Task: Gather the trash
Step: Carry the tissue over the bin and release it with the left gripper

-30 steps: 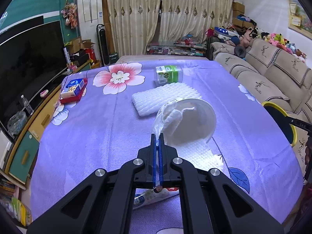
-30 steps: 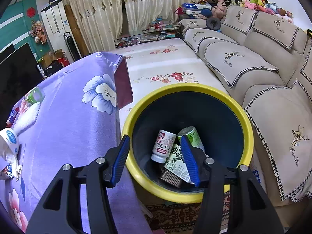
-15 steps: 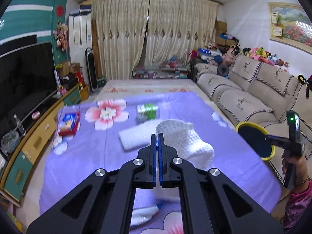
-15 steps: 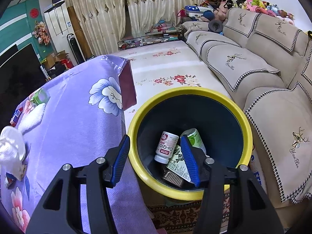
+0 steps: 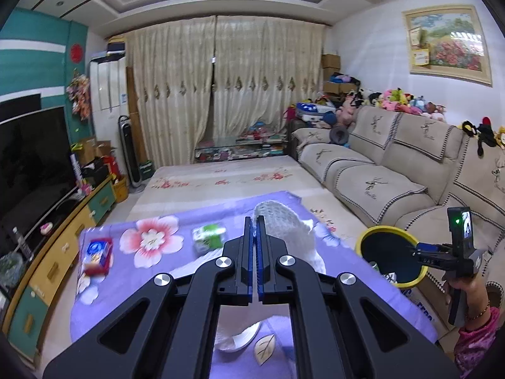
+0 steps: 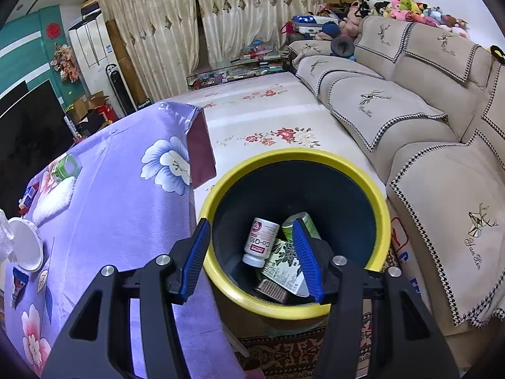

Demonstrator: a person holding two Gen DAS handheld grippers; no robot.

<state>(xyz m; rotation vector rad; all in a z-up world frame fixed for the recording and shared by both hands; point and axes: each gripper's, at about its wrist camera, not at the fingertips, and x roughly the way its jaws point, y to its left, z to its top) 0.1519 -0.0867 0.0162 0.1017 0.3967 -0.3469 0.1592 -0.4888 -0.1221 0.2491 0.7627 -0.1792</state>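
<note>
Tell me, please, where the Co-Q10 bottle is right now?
In the right wrist view, the Co-Q10 bottle lies inside the yellow-rimmed bin, beside a green can, just off the table's edge.

Crumpled clear wrapper (image 5: 254, 225) pinched above purple table; white bottle (image 6: 260, 242) inside yellow-rimmed bin (image 6: 383, 211).

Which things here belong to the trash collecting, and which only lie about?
Job: left gripper, shut on plastic film; white bowl; foam pad; green carton; yellow-rimmed bin; bottle inside it.
Lying about: sofa; television; plush toys; curtains.
</note>
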